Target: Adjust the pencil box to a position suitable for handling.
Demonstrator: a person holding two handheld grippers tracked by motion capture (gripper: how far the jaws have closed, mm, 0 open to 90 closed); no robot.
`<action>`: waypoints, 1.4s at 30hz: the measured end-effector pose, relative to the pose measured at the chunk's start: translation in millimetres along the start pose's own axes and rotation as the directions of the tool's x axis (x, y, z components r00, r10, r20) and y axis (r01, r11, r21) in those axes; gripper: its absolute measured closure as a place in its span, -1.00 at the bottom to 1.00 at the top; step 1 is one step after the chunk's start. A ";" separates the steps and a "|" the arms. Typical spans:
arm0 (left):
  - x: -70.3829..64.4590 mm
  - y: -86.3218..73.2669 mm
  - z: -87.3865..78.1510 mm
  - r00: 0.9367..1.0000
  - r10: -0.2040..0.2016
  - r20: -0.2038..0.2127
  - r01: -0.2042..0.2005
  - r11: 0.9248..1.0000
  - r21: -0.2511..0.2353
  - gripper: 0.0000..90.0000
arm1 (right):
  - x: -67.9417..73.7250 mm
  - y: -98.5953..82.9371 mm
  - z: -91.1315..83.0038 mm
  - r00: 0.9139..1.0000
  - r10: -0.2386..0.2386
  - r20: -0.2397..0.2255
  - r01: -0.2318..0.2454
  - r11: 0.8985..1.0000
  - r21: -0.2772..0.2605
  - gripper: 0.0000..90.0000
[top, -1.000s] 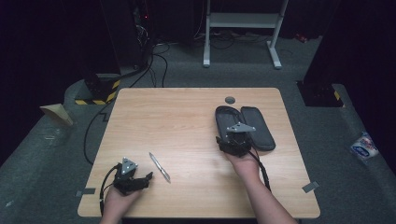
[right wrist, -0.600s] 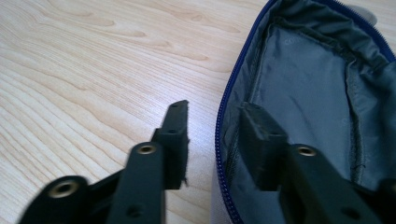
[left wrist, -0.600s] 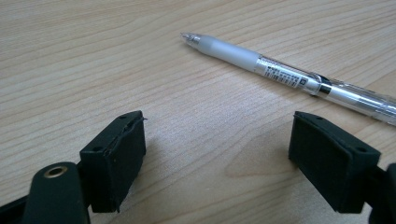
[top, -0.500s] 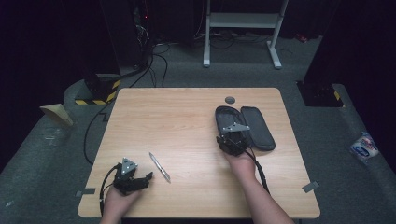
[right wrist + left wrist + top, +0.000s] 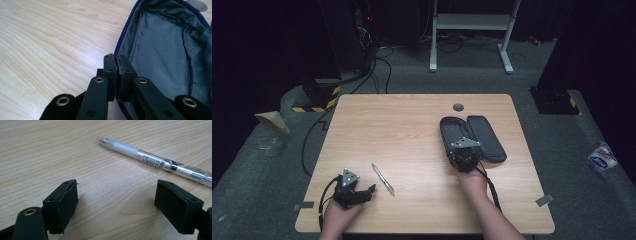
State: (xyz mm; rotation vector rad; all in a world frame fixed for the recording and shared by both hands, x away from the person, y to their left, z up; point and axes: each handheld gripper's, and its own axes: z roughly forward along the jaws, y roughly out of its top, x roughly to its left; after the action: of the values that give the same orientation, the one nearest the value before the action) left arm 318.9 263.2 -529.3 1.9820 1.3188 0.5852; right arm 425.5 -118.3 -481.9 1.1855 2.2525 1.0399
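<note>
Nothing has shifted on the table over the past second: both hands and their grippers sit where they were, and the pen and pouch lie as before.

At the table's near left corner, the left gripper [image 5: 368,190] rests low on the wood with its jaws spread wide, holding nothing. Its two pads are blunt black foam-like blocks, square-edged and matte. The pen [image 5: 160,163] lies just beyond them at about one o'clock from the claw in the left gripper view, flat on the boards and apart from both pads. It is a slim plastic stick: a frosted white grip ending in a small clear tip, a printed label band at mid-length, then a clear barrel running out of frame toward three o'clock. From the high view the pen [image 5: 383,178] sits just beside the gripper at its two o'clock, angled on the table.

To the right of centre, the right gripper [image 5: 463,161] has its jaws pressed together on the near rim of the pencil case [image 5: 484,135], pinching the zip edge. In the right gripper view the case [image 5: 162,50] lies open at one o'clock from the claw, its grey fabric lining creased and soft, edged by a dark blue zipper. Seen from above it is a dark oval pouch, its two halves lying side by side.

Beneath everything, the table [image 5: 412,125] is pale, smooth wood-grain laminate, with a small round grey grommet [image 5: 458,107] near its far edge at twelve o'clock.
</note>
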 end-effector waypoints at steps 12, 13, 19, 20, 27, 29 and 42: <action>-0.1 0.0 -0.1 1.000 0.000 -0.001 0.000 1.000 0.000 -0.57 | 6.5 -27.1 -25.5 0.999 -0.036 -0.039 0.035 0.999 -0.027 0.90; -0.1 0.0 -0.1 1.000 0.000 -0.001 0.000 1.000 0.000 -0.58 | 6.3 -29.6 -28.2 0.999 -0.035 -0.042 0.034 0.999 -0.031 0.90; -0.1 -0.1 -0.1 1.000 -0.001 -0.001 0.001 1.000 0.000 -0.57 | 7.0 -45.5 -43.9 0.998 -0.040 -0.057 0.037 0.998 -0.047 0.88; -0.1 0.0 -0.1 1.000 0.000 -0.001 0.000 1.000 0.000 -0.57 | 6.4 -48.6 -47.0 0.997 -0.046 -0.059 0.043 0.998 -0.050 0.87; -0.1 -0.1 -0.2 1.000 -0.001 -0.003 0.001 1.000 -0.001 -0.56 | 1.3 -63.7 -63.3 0.997 -0.044 -0.066 0.041 0.998 -0.055 0.84; -0.1 -0.2 -0.2 1.000 -0.002 -0.003 0.002 1.000 -0.001 -0.56 | -0.9 -68.0 -66.9 0.997 -0.049 -0.062 0.046 0.997 -0.057 0.83; -0.1 -0.2 -0.5 1.000 -0.001 -0.004 0.001 1.000 0.001 -0.56 | -11.1 -92.2 -85.6 0.999 -0.046 -0.026 0.044 0.997 -0.070 0.74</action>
State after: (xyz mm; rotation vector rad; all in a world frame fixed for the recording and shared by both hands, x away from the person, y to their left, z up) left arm 318.3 263.3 -529.1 1.9825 1.3225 0.5884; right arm 328.7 -198.2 -496.5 1.0932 2.2341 1.1142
